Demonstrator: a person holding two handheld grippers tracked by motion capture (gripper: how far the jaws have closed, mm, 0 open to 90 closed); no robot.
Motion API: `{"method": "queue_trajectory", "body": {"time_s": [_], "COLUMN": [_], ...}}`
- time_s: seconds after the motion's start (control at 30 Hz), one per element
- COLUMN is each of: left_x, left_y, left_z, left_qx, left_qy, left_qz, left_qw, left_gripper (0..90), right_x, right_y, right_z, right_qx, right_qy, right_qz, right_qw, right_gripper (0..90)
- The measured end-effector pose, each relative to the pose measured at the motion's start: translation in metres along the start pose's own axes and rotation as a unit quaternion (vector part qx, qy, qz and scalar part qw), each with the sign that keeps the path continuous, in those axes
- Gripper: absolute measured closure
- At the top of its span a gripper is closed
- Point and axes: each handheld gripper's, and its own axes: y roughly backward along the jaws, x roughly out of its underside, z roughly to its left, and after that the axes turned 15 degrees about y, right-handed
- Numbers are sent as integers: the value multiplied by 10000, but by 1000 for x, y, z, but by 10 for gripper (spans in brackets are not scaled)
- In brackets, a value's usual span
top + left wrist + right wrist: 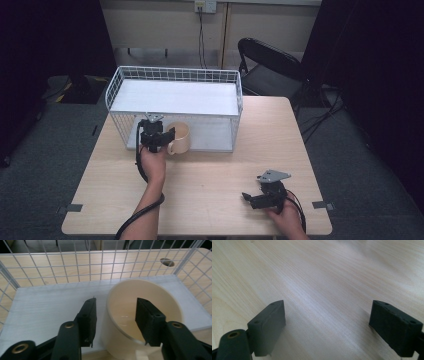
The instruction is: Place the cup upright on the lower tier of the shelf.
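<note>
One cream-coloured ceramic mug (pixel 179 138), one white wire-mesh basket (pixel 175 75), one light wooden table (pixel 230 170), one black folding chair (pixel 270 65) and two black hand-held grippers are showing in the high view.

In the left half of that view, the left gripper (pixel 159 136) is reaching to the open front of the basket at centre frame, and the mug is sitting just inside on the basket's pale floor. The mug is round, plain and empty, its small handle pointing toward the lower edge of the frame. In the left gripper view, the left gripper (pixel 115 315) is straddling the mug's (pixel 147 302) near wall: one jaw is standing outside on the left, the other inside the bowl, both spread, and whether they are touching the wall I cannot tell.

At the lower right of the high view, the right gripper (pixel 256 197) is hanging over bare tabletop, released and holding nothing; the right gripper view is showing its jaws wide apart above the wood grain (pixel 324 277).

The chair is standing at upper right, beyond the table.
</note>
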Motion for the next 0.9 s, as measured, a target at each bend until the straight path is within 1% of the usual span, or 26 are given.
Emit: {"method": "queue_trajectory", "body": {"time_s": [0.1,0.23,0.3,0.37,0.4,0.67,0.8,0.9], "left_x": [-1,-2,-1,0,0,5,7,9], "left_y": [4,9,12,14,14,21,23,23], "left_z": [0,2,1,1,0,-1,-1,0], "left_qx": [96,266,255,294,311,338,289,281], "left_qy": [-39,19,-40,-61,-111,-301,-412,-425], "left_qz": [54,143,185,238,262,334,359,384], "left_qw": [9999,9995,9995,9993,9991,9984,9981,9980], "left_gripper": [475,417,406,389,383,343,334,327], "right_x": [0,0,0,0,0,0,0,0], "right_y": [0,0,0,0,0,0,0,0], "right_z": [0,0,0,0,0,0,0,0], "right_qx": [0,1,1,2,0,3,1,1], "right_qy": [0,0,-1,-1,-1,-2,0,1], "right_qz": [-1,-1,-1,-1,0,-1,0,0], "right_qw": [10000,10000,10000,10000,10000,10000,10000,10000], "right_gripper": [127,127,127,127,127,127,127,127]}}
